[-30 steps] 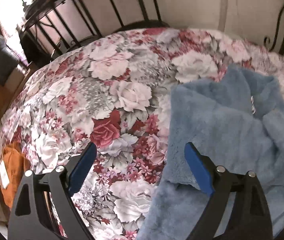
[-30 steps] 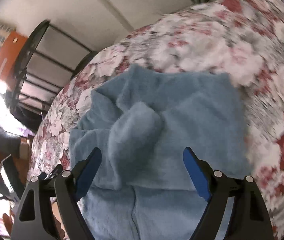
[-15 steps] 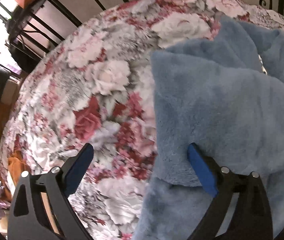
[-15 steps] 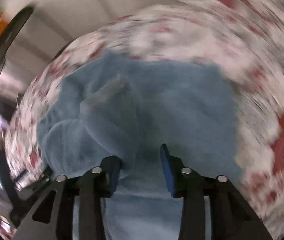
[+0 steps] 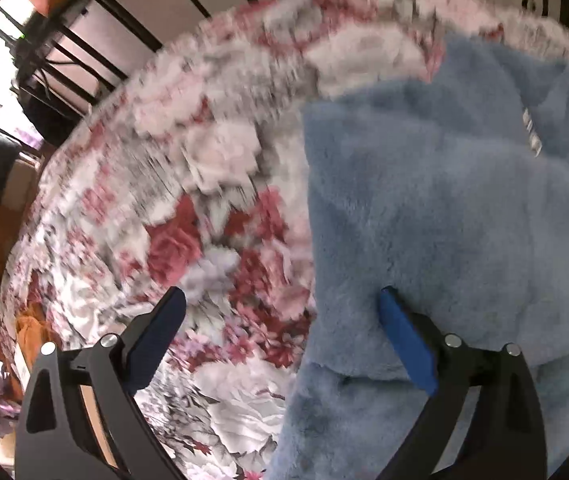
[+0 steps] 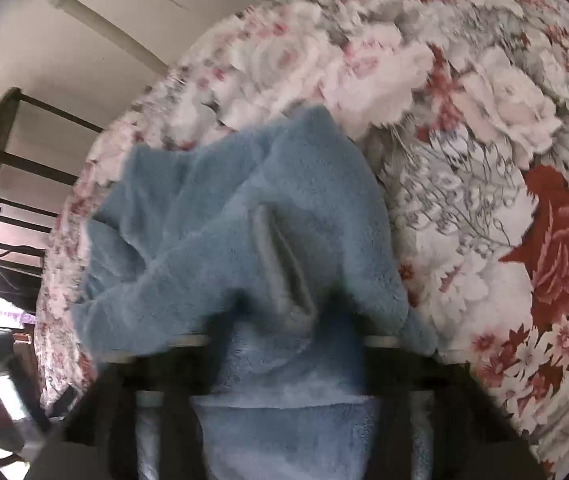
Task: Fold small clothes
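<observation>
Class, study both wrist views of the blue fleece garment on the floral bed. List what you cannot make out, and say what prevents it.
1. Right gripper fingertips: right wrist view, buried in the blue fleece garment; grip cannot be confirmed.
2. The small label on the garment: left wrist view, too small to read.
3. Floral bedspread far pattern: left wrist view, motion-blurred.
4. Garment's near hem: both views, cut off by the bottom edge.

1. The left gripper (image 5: pixel 280 316) had black angular arms with triangular cut-outs.
2. Its fingers (image 5: pixel 402 338) wore flat blue pads.
3. Silver screws (image 5: pixel 451 340) studded the arms.
4. The right gripper (image 6: pixel 284 344) showed only dark, blurred framework.
</observation>
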The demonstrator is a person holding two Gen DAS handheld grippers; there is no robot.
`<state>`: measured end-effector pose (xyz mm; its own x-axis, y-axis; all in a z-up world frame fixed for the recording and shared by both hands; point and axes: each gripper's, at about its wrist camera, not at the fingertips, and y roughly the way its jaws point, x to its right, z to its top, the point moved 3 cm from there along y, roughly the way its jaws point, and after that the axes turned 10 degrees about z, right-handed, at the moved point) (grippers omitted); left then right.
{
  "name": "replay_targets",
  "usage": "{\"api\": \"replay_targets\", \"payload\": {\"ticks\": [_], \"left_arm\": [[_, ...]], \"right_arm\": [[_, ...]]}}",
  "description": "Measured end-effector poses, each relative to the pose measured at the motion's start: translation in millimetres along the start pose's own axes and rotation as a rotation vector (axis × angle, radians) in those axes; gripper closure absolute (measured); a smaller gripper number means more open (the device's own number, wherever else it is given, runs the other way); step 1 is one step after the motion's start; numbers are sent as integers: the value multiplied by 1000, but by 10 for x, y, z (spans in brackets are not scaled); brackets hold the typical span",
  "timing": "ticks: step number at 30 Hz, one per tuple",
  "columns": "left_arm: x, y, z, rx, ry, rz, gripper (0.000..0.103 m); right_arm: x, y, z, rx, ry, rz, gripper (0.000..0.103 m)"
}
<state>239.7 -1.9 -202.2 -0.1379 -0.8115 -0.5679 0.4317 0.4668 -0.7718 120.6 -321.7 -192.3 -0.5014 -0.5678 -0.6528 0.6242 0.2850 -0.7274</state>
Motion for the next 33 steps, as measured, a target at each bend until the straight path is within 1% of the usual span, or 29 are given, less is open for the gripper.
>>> {"api": "replay_targets", "payload": {"ticks": [1,3,4,5,6,7,8,9,10,11,13,14,15,16,17,18,19,20,21,22,23,24,25,26,28,29,30,31,33], "left_arm": [[8,3,-3,3,-1,7,9],[12,-60,-4,25,3,15,9],[17,-107,-1,45,12,26,9],[32,-119,-8,53,21,32,9],[74,-106,-25,50,41,34,4],[120,-85,-44,39,60,31,4],[199,-35,-78,18,96,26,4],[242,-13,-101,16,116,34,4],[254,-23,-108,31,124,51,4],[236,-90,-91,60,120,68,4],[140,-236,-29,111,80,72,4],[53,-342,26,144,36,48,4],[-6,-411,73,163,4,19,4],[-59,-471,120,180,-29,-18,4],[-106,-528,183,197,-69,-74,4],[-113,-546,226,205,-85,-106,4],[-86,-543,264,204,-84,-124,4],[-10,-489,293,193,-59,-119,4],[83,-401,300,181,-29,-91,4],[176,-295,291,165,5,-50,4],[303,-92,269,124,63,13,4],[381,48,245,94,95,42,4],[413,149,218,81,96,36,4],[395,190,220,70,67,7,4],[327,126,269,52,43,-11,4],[259,14,306,77,24,-17,4],[194,-91,325,108,2,-24,4],[151,-164,330,125,-13,-34,4],[89,-311,321,135,-39,-109,4]], "right_arm": [[-108,-101,16,27,-27,34,93],[-274,-273,9,62,-114,22,93],[-282,-333,-5,73,-153,-23,93],[-203,-326,-7,68,-164,-86,93],[-63,-281,-11,42,-152,-148,93],[162,-137,-25,-18,-97,-199,92],[335,-41,-48,-57,-40,-190,93],[376,-31,-46,-59,-19,-175,93],[349,-91,-19,-43,-1,-159,93],[262,-192,20,-16,7,-143,89],[36,-424,102,84,-69,-152,80],[-98,-493,137,133,-136,-178,68],[-211,-532,154,166,-191,-195,64],[-335,-502,177,170,-248,-174,64],[-411,-419,169,142,-267,-143,64],[-450,-335,157,115,-268,-118,64],[-485,-188,121,70,-265,-92,64],[-493,-89,100,43,-269,-90,65],[-501,14,89,18,-278,-98,65],[-459,171,47,-42,-298,-121,65],[-401,329,17,-97,-310,-146,64],[-360,430,-24,-124,-308,-152,64],[-297,494,-60,-143,-306,-148,64],[-292,497,-58,-143,-314,-149,64],[-413,377,-40,-115,-338,-163,64],[-469,340,-52,-98,-354,-163,63],[-544,249,-66,-79,-375,-158,59],[-618,145,-122,-67,-398,-151,57],[-653,54,-227,-83,-416,-154,46]]}}
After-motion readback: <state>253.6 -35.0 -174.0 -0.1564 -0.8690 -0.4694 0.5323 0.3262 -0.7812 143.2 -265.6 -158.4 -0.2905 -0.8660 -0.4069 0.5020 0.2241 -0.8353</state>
